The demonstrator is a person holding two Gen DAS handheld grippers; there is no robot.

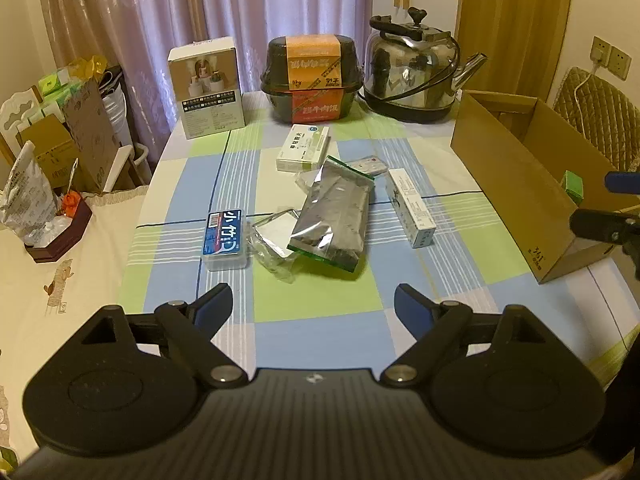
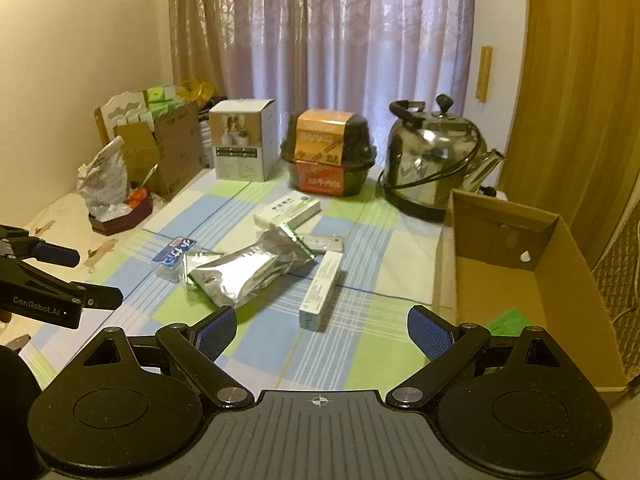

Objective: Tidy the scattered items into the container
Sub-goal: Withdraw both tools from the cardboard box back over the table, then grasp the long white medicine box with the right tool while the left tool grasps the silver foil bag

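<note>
On the checked cloth left of the cardboard box (image 2: pixel 560 280), loose items lie clustered; right gripper (image 2: pixel 320 330), jaws apart and empty, best straddles the long white carton (image 2: pixel 322 292) across its narrow width before lifting boxward; left gripper (image 1: pixel 314 306) likewise apart.

Both wrist cameras are looking forward toward twelve o'clock across the checked tablecloth (image 1: pixel 320 312), sitting low above its near edge. The left view is taking in the cardboard box (image 1: pixel 516 184) at three o'clock; the right view is sitting nearer it. Both are sharing the kettle (image 2: pixel 434 164) and curtains (image 2: pixel 344 40).
</note>
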